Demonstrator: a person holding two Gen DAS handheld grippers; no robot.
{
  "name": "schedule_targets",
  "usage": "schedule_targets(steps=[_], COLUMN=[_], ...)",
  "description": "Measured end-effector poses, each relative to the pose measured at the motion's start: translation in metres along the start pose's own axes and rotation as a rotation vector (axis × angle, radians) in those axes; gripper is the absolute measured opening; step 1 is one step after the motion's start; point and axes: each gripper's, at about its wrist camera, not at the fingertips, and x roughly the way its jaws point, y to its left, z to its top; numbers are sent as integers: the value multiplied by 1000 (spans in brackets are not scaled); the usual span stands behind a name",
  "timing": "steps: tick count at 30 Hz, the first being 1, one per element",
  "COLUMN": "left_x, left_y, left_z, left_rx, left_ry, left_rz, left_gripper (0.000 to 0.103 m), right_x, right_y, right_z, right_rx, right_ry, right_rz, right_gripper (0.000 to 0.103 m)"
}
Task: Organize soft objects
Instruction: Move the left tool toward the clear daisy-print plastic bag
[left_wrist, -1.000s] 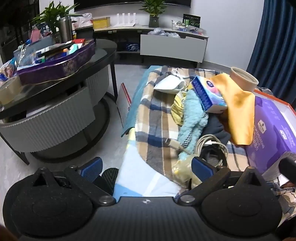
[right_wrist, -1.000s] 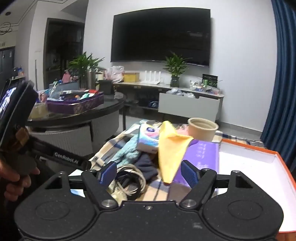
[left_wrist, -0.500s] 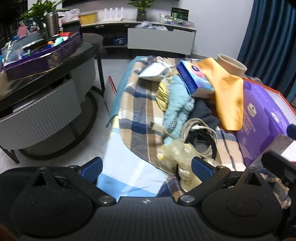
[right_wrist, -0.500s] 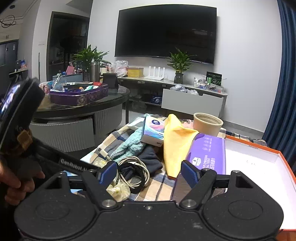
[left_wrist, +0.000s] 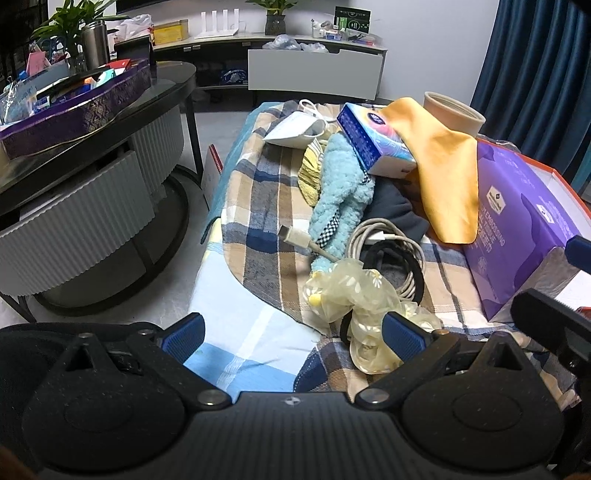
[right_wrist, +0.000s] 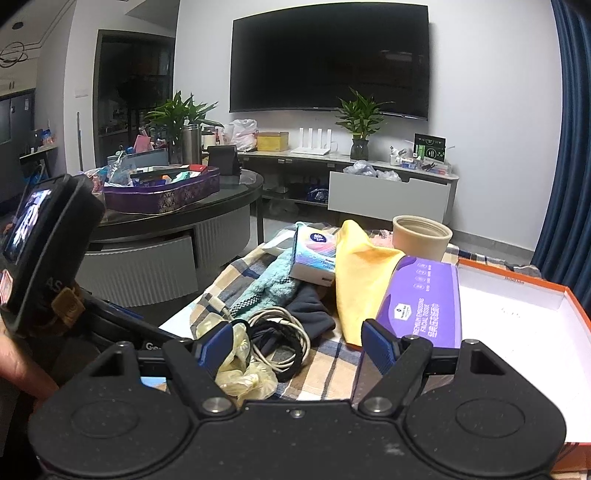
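The big purple tissue pack (right_wrist: 421, 299) says "PREMIUM EMBOSSING FACIAL TISSUE" down its side, plus a small logo I can't make out. Print on the small blue tissue box (right_wrist: 314, 254) is too blurry to read.

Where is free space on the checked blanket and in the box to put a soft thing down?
The orange-rimmed box shows a bare white floor. The checked blanket is bare left of the blue plush. The middle is crowded: coiled cables, yellow cloth, purple tissue pack.
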Motion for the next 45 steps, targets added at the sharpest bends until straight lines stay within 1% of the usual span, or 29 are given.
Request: schedule_targets(steps=[40, 45], left_x=[1, 2], left_y=[-9, -9], left_z=[-2, -1], left_rx=[26, 19], left_ry=[4, 6], left_rz=[-15, -4], left_gripper=[103, 103], right_x=[0, 1], right_y=[3, 3], right_z=[-2, -2], right_rx=[19, 20], right_ry=[17, 18], right_rz=[6, 5], right_gripper=[90, 90])
